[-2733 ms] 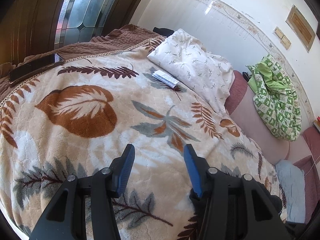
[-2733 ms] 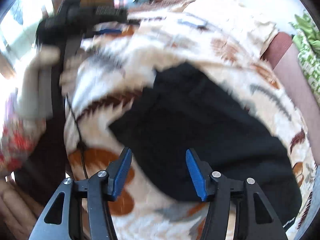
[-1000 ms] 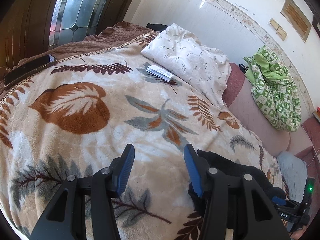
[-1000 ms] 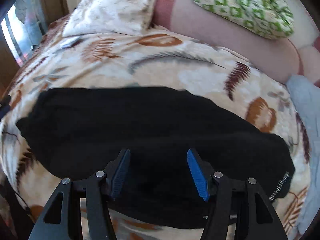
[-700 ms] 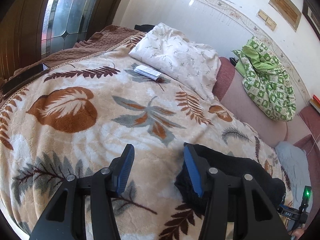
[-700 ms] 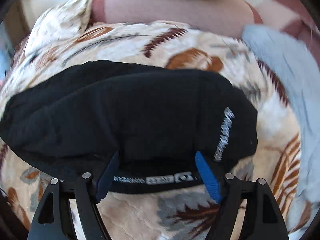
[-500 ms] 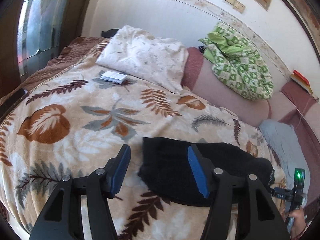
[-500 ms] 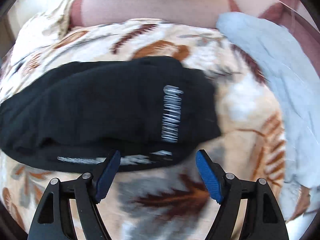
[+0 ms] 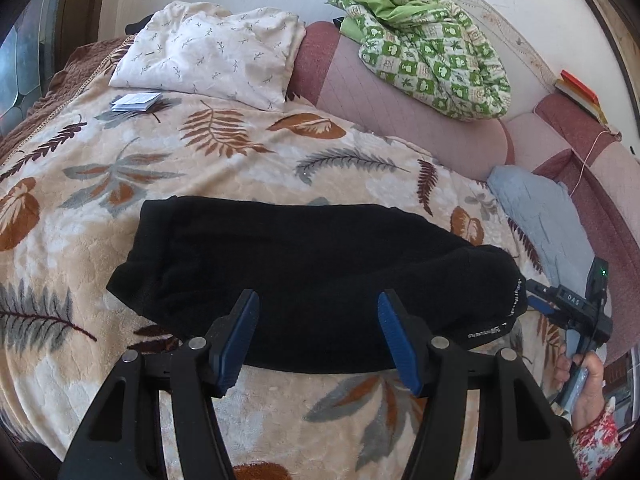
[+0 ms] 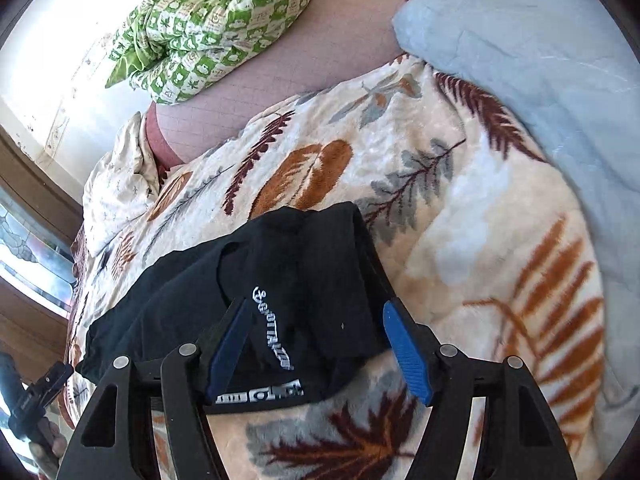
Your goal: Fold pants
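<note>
Black pants (image 9: 304, 272) lie folded lengthwise across a leaf-patterned blanket (image 9: 200, 152) on the bed. Their waistband end, with white lettering, is at the right in the left wrist view and close up in the right wrist view (image 10: 280, 312). My left gripper (image 9: 318, 340) is open and empty, hovering over the near edge of the pants' middle. My right gripper (image 10: 316, 352) is open and empty over the waistband end; it also shows at the right edge of the left wrist view (image 9: 536, 306).
A white patterned pillow (image 9: 212, 52) and a small booklet (image 9: 136, 102) lie at the bed's far left. A green checked quilt (image 9: 432, 40) sits on the pink headboard cushion (image 9: 400, 120). A light blue cushion (image 10: 532, 56) lies at the right.
Both grippers swung over the bed, so the black pants came into the left wrist view. The right gripper moved from the pants' middle to the waistband end. Both stayed open.
</note>
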`<action>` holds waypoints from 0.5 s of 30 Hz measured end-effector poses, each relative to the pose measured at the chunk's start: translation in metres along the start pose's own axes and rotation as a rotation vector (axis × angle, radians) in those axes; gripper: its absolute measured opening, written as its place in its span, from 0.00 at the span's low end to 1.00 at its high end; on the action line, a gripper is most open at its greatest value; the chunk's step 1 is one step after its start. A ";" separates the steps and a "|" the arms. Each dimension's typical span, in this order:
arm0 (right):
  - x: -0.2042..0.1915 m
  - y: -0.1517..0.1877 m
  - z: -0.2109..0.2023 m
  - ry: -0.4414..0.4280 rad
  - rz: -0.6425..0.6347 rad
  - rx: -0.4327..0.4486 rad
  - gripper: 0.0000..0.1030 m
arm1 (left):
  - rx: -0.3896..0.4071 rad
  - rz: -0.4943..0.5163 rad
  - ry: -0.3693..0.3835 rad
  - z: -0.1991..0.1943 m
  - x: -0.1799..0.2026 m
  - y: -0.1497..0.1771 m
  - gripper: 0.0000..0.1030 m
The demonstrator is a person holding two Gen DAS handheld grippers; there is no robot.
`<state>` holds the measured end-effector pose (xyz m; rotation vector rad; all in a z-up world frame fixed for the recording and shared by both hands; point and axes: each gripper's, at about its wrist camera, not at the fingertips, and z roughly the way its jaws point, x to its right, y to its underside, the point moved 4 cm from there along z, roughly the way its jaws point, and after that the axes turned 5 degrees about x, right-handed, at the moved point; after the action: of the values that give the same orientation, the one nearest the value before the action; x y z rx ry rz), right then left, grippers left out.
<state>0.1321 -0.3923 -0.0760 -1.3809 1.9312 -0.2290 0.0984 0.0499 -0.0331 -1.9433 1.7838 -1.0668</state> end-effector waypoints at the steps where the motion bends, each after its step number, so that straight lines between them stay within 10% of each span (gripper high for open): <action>1: 0.000 -0.001 0.005 -0.007 -0.007 -0.007 0.66 | -0.007 -0.001 -0.009 0.001 0.000 0.001 0.59; 15: 0.006 0.002 -0.027 0.002 -0.086 -0.062 0.03 | -0.035 0.004 -0.040 0.004 0.002 0.005 0.59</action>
<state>0.1120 -0.4040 -0.0608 -1.5069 1.8962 -0.2134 0.0976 0.0458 -0.0383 -1.9662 1.7961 -0.9954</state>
